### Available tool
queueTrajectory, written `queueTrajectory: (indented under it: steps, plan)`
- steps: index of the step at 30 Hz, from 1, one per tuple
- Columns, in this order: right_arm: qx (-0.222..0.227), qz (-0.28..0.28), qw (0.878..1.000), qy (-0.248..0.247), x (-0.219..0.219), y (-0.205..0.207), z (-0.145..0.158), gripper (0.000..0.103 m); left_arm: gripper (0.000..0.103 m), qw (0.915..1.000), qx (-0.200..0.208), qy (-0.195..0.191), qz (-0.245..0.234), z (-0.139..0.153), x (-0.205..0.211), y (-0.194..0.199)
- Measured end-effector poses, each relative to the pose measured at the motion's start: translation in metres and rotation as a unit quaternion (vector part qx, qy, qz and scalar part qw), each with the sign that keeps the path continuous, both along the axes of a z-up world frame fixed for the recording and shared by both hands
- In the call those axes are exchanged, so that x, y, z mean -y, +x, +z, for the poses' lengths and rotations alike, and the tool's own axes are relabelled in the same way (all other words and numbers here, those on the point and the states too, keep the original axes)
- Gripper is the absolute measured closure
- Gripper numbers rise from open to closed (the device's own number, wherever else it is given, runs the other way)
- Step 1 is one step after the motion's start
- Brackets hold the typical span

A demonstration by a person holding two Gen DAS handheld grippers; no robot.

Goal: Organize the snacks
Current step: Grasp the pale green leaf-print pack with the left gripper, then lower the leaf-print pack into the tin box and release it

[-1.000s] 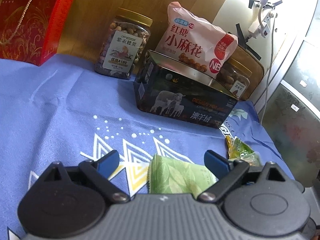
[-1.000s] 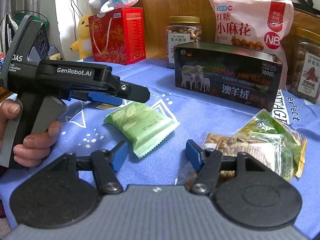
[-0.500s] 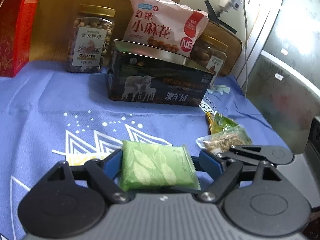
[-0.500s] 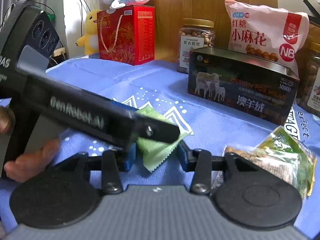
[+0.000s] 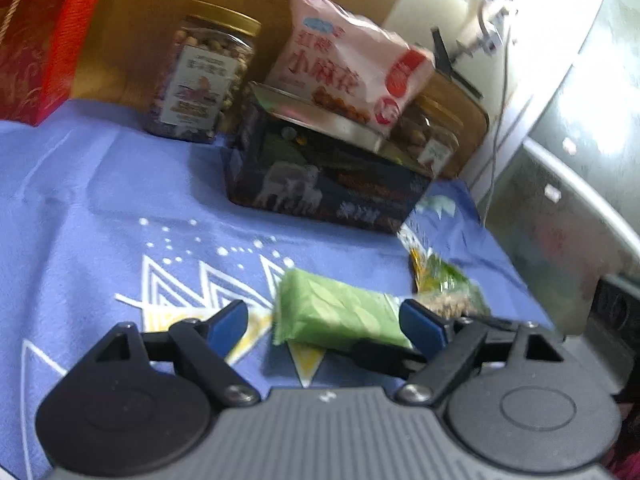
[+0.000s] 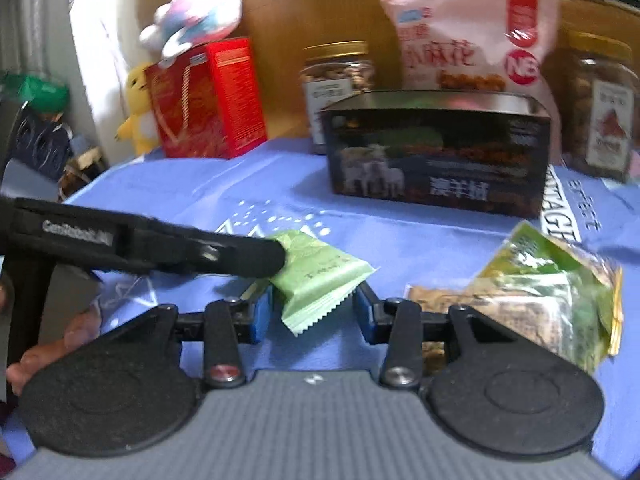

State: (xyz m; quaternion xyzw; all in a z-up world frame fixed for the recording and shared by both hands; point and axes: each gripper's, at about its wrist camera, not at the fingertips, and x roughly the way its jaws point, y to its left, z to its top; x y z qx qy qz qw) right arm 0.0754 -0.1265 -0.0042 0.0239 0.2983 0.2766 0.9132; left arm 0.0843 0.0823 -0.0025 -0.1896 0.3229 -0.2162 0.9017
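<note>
- A green snack packet (image 6: 320, 276) lies on the blue cloth (image 6: 168, 184) at the centre of the right wrist view, between both sets of tongs.
- The right gripper (image 6: 312, 314) stands narrow around the packet's near end; its blue pads sit just beside the wrapper, and contact cannot be told.
- The left gripper (image 5: 324, 322) is wide, its right pad at the packet's edge, its left pad clear.
- A dark tin box (image 6: 436, 152) stands open at upper centre.
- More snack packets (image 6: 560, 292) are heaped at right.
</note>
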Motion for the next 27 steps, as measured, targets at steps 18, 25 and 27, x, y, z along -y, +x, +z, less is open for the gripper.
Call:
queueTrajectory:
  steps: [18, 25, 27]
  plan:
    - [-0.006, 0.034, 0.999, 0.002, 0.0, 0.0, -0.001, 0.044, 0.019, 0.9986, -0.043, -0.002, 0.032, 0.004, -0.009, 0.019]
    - [0.004, 0.044, 0.999, -0.006, -0.003, -0.003, -0.002, 0.06, 0.041, 0.9986, -0.029, 0.038, -0.021, 0.002, 0.022, 0.012]
    - [0.016, 0.048, 0.999, -0.005, -0.002, -0.006, 0.0, 0.061, 0.041, 0.9985, -0.03, 0.041, -0.02, 0.003, 0.025, 0.008]
